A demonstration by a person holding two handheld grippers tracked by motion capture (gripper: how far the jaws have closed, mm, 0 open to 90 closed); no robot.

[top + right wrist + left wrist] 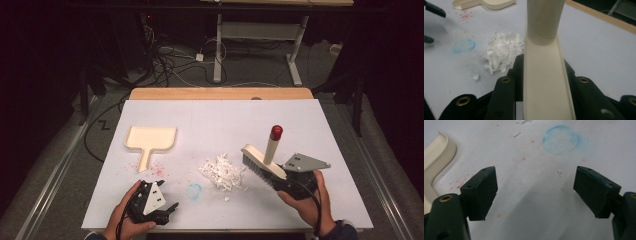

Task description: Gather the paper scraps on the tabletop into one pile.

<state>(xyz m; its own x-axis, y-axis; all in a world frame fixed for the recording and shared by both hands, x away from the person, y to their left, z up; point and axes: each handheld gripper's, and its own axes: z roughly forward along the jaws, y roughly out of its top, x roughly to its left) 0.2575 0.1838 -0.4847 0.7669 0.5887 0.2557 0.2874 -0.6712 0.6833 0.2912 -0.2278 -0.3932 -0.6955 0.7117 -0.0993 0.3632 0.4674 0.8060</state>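
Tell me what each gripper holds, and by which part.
Right gripper clamps the brush by its cream head block. Left gripper holds nothing, jaws open.

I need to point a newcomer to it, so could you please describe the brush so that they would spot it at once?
On the white table, look right of the pile of white scraps. The brush is clamped in the right gripper. Unlike the flat cream dustpan on the left, it has grey bristles and a red-tipped upright handle.

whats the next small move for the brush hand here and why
Probably lower the brush to the table just right of the white scrap pile. The right gripper is shut on its cream block, bristles beside the pile, and the dustpan lies off to the left, the likely way to sweep.
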